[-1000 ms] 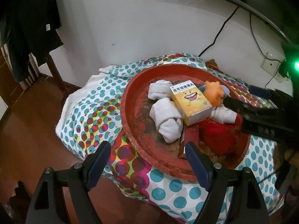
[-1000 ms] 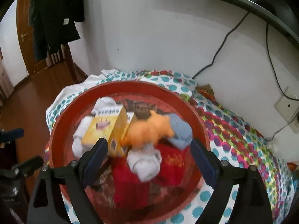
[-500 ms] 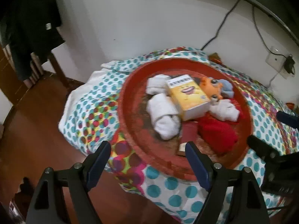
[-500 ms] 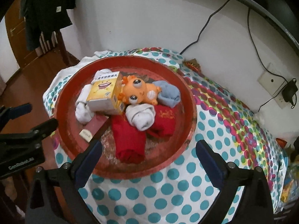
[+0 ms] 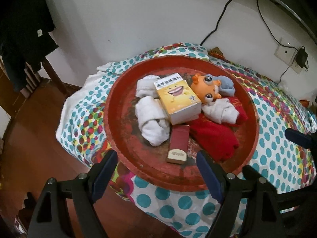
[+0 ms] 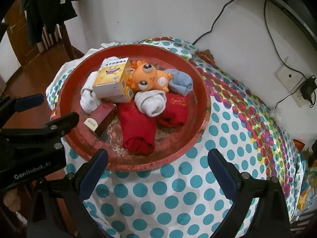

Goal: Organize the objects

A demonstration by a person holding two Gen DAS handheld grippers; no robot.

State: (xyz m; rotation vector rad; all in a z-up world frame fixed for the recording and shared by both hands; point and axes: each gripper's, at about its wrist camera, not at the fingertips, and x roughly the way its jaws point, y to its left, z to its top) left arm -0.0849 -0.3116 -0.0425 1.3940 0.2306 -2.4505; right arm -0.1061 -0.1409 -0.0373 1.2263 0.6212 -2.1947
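Red tray (image 6: 200, 119); only the right wrist view shows left gripper (image 6: 57, 109) open.

Your tray (image 6: 198, 119) sits on the cloth (image 6: 227, 158); in it, toy (image 6: 148, 77) right of box (image 6: 111, 81), socks (image 6: 151, 102) in front.

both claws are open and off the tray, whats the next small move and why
Probably bring the right claw forward and down onto the orange toy. It lies on top of the pile in the red tray, leaning on the yellow box and a white sock roll, so it can lift out without disturbing much. Both claws hang open and empty, short of the near rim.
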